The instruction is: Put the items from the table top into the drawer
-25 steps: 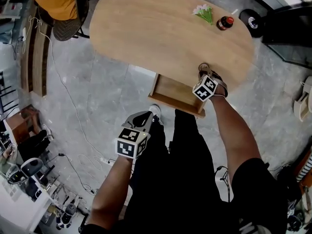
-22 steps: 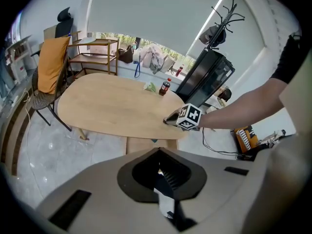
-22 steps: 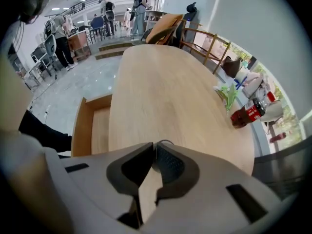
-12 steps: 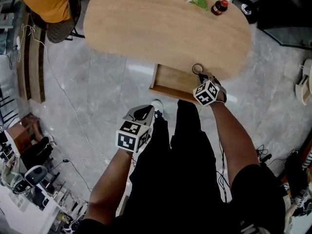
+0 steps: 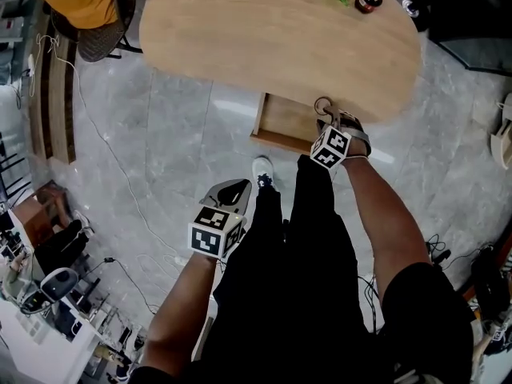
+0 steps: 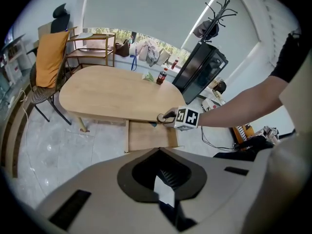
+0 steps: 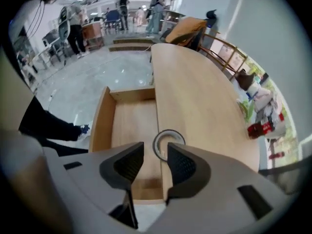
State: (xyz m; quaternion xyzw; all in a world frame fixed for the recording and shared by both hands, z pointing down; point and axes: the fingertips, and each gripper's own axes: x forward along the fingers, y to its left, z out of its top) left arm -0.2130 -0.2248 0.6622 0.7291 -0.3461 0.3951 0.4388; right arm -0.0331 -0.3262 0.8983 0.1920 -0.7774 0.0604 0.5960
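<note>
Ring sits between opening right tongs at the table edge.

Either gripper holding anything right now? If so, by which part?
Nothing held. Right gripper jaws are opening, with the ring just past their tips, unpinched. Left gripper jaws shut, empty.

Person wears a black short-sleeved top and black trousers; one shoe shows, white with dark laces. Forearms bare, no gloves or watch seen. Left tool and right tool look alike: pale grey shell, black ribbed pads, and a white cube of black square markers on each. Right tool's jaws are opening, with a ring just ahead of the gap.
</note>
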